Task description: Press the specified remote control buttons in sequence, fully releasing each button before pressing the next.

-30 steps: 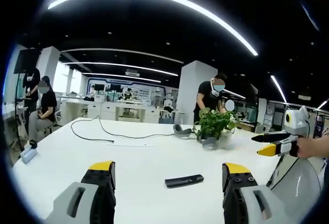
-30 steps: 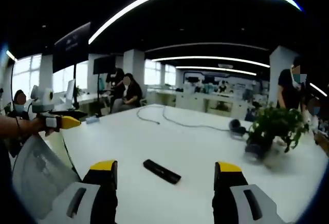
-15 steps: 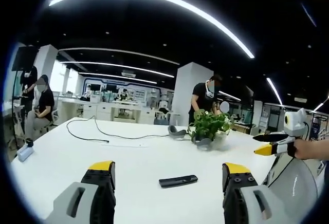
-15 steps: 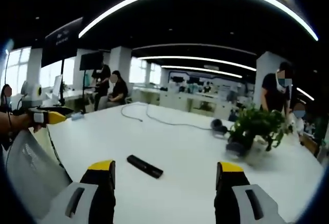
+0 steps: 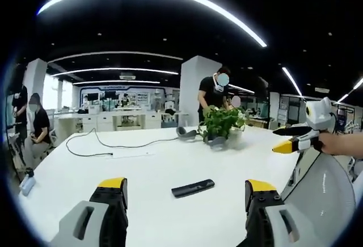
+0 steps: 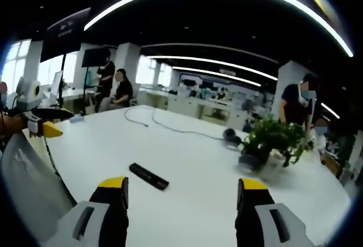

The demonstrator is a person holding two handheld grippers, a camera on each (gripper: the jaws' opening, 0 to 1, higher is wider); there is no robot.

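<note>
Both grippers [image 5: 186,193] [image 6: 182,193] wide open, empty, held back w/ remote [image 5: 193,188] ahead between jaws, prob. lining up approach.

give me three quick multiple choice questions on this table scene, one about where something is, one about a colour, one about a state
1. Where does the remote lie?
A. flat on the white table
B. inside the plant pot
C. between a gripper's jaws

2. What colour are the tips of the gripper jaws?
A. red
B. yellow
C. green

3. How does the left gripper stand?
A. shut on the remote
B. shut on the cable
C. open, holding nothing

Answers:
1 A: the remote rests on the table, short of the potted plant.
2 B: both views show yellow tips.
3 C: the left gripper has its jaws wide apart; the right gripper too.
</note>
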